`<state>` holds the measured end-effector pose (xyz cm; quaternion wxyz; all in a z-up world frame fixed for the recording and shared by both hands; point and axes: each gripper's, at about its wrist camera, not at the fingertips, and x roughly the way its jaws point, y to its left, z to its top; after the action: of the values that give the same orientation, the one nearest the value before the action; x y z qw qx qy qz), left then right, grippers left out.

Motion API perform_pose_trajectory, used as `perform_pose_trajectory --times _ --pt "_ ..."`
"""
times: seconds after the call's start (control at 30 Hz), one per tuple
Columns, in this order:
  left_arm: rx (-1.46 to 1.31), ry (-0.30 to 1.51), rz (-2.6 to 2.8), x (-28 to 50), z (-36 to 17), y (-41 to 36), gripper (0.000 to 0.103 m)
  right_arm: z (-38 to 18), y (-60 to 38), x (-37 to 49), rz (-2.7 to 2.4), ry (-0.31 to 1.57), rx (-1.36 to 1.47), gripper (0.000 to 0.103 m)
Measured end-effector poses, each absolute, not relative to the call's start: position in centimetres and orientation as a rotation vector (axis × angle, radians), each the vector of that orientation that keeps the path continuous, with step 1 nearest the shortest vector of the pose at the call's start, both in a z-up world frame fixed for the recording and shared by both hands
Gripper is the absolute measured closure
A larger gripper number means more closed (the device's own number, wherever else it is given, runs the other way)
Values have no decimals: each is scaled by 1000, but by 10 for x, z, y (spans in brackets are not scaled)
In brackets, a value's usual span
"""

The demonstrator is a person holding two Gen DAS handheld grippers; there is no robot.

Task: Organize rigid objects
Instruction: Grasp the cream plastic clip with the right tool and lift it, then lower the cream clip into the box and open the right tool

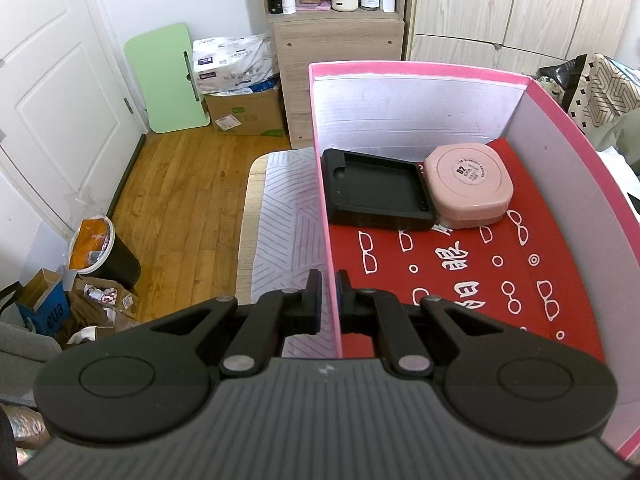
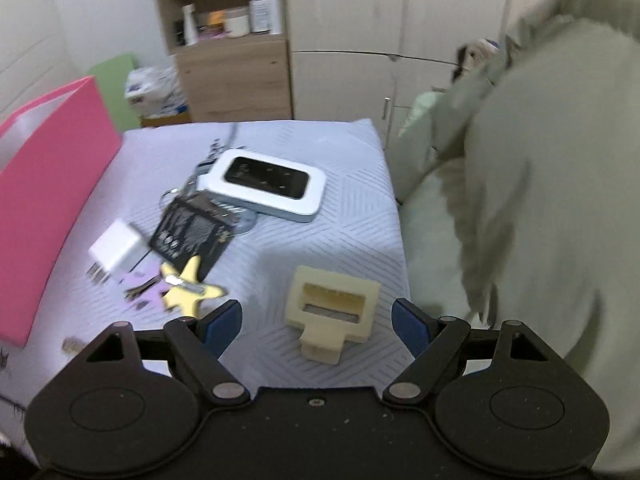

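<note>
Two tools at work: my left tool [image 1: 329, 294] pinches the pink box's [image 1: 416, 69] side wall, black tray [image 1: 376, 194] and pink case [image 1: 469, 184] inside ahead; my right tool [image 2: 318, 316] gapes empty, cream part [image 2: 332, 306] between its fingers.

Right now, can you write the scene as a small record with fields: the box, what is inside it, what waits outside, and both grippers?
box: pink box, red printed floor
inside: black tray beside pink case, touching
left gripper: fingers shut on the box's side wall
right gripper: open, empty, above cream block
outside on the bed: white device, white charger, yellow star
</note>
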<state>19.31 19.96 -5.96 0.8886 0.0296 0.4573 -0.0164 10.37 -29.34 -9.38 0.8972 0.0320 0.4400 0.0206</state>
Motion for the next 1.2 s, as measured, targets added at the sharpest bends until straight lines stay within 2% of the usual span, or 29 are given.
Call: perform_pose_trajectory --times 0.1,0.17,0.4,0.8,0.97,1.2 --pt "61 950 -34 193 -60 200 96 -105 -298 114 22 935 106 19" --pt "60 951 -33 194 -60 200 96 -109 -295 117 17 954 77 45" --pt "99 951 -14 194 -60 195 95 -80 -260 122 73 891 -54 45" --pt "91 950 -18 193 -60 193 95 15 -160 129 447 721 -134 45" --pt "78 947 -15 192 -59 194 95 32 -112 148 644 745 -156 45" --pt "69 947 -14 192 -59 195 95 23 -44 191 830 865 -147 45"
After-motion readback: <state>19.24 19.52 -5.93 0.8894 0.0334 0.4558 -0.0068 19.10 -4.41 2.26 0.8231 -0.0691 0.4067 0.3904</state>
